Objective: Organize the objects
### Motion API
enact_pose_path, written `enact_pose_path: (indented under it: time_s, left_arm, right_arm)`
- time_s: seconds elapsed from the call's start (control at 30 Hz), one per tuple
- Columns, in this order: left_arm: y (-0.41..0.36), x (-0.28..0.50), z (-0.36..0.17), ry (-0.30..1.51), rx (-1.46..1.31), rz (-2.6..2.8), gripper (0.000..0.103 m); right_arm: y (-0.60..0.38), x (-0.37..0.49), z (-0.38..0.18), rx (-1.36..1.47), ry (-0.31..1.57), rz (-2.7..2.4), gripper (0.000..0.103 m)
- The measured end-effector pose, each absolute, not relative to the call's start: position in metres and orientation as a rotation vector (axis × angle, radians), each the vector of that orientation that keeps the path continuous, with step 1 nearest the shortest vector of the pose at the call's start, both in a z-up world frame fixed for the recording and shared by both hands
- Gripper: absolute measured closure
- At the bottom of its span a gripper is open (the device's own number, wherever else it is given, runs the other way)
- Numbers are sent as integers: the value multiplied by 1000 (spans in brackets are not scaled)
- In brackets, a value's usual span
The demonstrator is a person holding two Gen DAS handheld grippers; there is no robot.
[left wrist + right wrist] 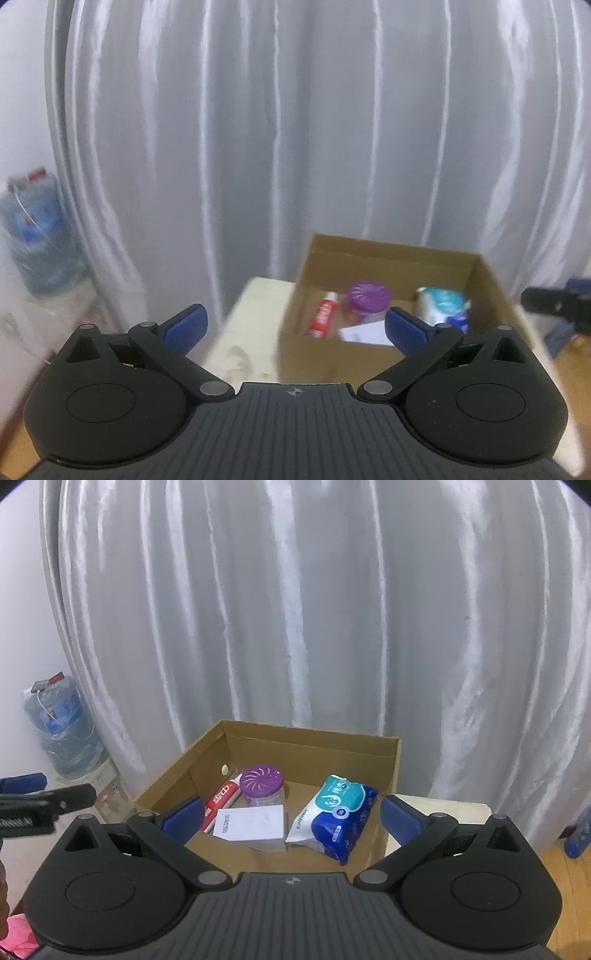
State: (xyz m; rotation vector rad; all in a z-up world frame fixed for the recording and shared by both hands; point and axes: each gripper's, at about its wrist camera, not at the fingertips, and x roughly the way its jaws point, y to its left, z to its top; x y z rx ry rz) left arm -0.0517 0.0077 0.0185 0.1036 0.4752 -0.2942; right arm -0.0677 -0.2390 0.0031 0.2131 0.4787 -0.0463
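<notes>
An open cardboard box (314,744) stands on a pale table (251,332). Inside lie a red toothpaste tube (221,799), a purple-lidded jar (263,784), a white box (255,827) and a blue-and-teal wipes pack (334,814). The same box (391,254), tube (324,314), jar (367,301) and pack (443,304) show in the left wrist view. My left gripper (295,326) is open and empty, held left of the box. My right gripper (293,816) is open and empty above the box's near side.
A grey-white curtain (295,609) hangs behind the table. A blue water jug (61,731) sits on a dispenser at the left. Wooden floor (569,904) shows at the right. The other gripper appears at the frame edges (40,801).
</notes>
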Motion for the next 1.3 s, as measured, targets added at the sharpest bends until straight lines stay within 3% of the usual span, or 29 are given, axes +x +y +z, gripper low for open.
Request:
enact_pose_path:
  time_s: [0.4, 0.8, 1.3]
  left_arm:
    - [-26, -43, -8, 514, 284, -275, 0]
    - [-28, -12, -28, 745, 126, -453, 0]
    - [-41, -7, -24, 709, 219, -479, 1]
  right_arm:
    - [-221, -88, -17, 260, 509, -261, 0]
    - [-215, -68, -44, 299, 631, -320, 0]
    - [-216, -57, -51, 335, 667, -315, 0]
